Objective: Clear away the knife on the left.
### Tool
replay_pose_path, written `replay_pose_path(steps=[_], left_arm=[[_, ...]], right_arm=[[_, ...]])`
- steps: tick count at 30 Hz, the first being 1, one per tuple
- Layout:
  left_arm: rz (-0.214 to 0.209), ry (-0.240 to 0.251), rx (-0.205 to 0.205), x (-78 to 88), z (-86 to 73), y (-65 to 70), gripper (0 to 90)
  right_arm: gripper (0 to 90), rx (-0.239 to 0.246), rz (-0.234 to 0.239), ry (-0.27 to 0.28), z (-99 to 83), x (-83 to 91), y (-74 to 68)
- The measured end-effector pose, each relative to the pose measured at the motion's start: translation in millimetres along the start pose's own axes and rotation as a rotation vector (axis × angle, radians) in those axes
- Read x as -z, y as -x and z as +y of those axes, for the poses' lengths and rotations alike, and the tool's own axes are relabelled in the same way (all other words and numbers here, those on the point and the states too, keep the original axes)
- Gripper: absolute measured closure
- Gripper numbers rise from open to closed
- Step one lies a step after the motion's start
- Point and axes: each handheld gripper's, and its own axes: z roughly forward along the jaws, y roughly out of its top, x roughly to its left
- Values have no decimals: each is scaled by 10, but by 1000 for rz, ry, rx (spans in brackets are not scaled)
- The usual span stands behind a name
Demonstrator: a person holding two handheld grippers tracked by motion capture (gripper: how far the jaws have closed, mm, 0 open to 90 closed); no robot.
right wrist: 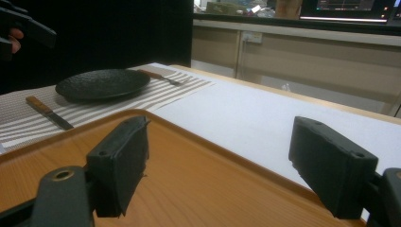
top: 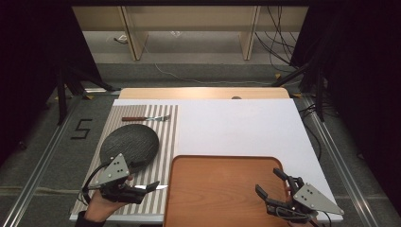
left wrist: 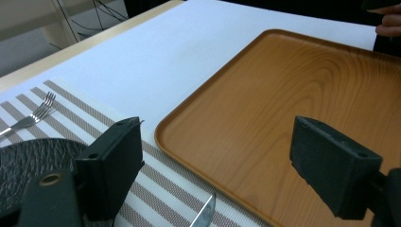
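A black round plate (top: 128, 143) lies on a striped placemat (top: 168, 123) at the table's left, with a fork (top: 146, 118) beyond it. A knife (top: 160, 187) lies at the mat's near end; its wooden handle (right wrist: 38, 104) faces away from the tray. My left gripper (top: 149, 189) hovers open just above that knife, whose blade tip (left wrist: 204, 213) pokes out below the jaws. An empty wooden tray (top: 222, 189) sits at the front centre. My right gripper (top: 267, 180) is open over the tray's right part and holds nothing.
A white sheet (top: 236, 123) covers the table right of the mat. The bare wooden table edge (top: 203, 92) runs along the back. Beyond it are cables on the floor and shelving legs. A tripod stands at each side.
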Motion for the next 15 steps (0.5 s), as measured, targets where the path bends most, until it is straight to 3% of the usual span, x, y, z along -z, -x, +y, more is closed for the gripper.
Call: replay_pose_path(steps=[5, 15], left_arm=[[1, -54, -7, 10, -28, -47, 180], [-5, -111, 1, 24, -85, -135, 182]], right_arm=[[219, -1, 1, -2, -1, -4, -4], [219, -2, 2, -6, -2, -9, -7]])
